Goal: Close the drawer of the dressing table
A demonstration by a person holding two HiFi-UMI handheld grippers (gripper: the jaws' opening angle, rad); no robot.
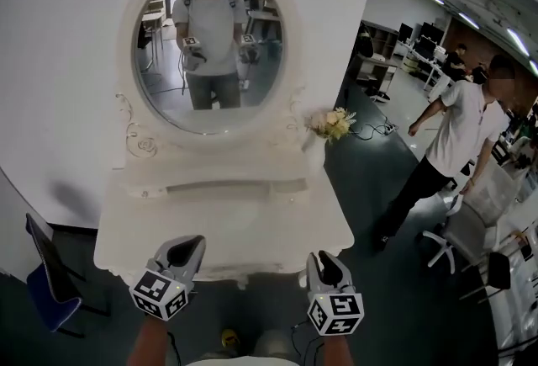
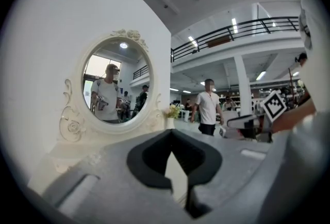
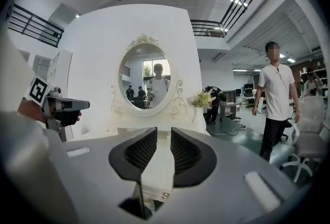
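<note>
1. Head view.
   - The white dressing table (image 1: 168, 225) with a curved top stands against a white wall (image 1: 67, 61).
   - Its oval mirror in a carved white frame (image 1: 208, 45) reflects you.
   - A small bunch of pale flowers (image 1: 334, 123) sits at the table's right end.
   - Your left gripper (image 1: 189, 245) and right gripper (image 1: 324, 258) sit at the table's near edge, one either side of centre.
   - A blue chair (image 1: 46, 280) is on the floor at the left.
   - A person in a white T-shirt (image 1: 458, 133) stands at the right, well apart from the table.
2. Left gripper view.
   - Your left gripper's (image 2: 170, 133) jaws meet at their tips and carry nothing.
   - A wedge of white tabletop shows behind the tips.
   - The mirror (image 2: 114, 84) is ahead to the left, with the flowers (image 2: 174, 110) past the tips.
   - The right gripper (image 2: 242, 122) is at the right.
3. Right gripper view.
   - Your right gripper's (image 3: 164, 138) jaws are spread and parallel.
   - The white drawer front with a small metal knob (image 3: 154, 186) shows low in the gap, under the tabletop's edge.
   - You cannot tell whether the pads touch it, or how far out it stands.
   - The left gripper (image 3: 64, 106) is at the left.
</note>
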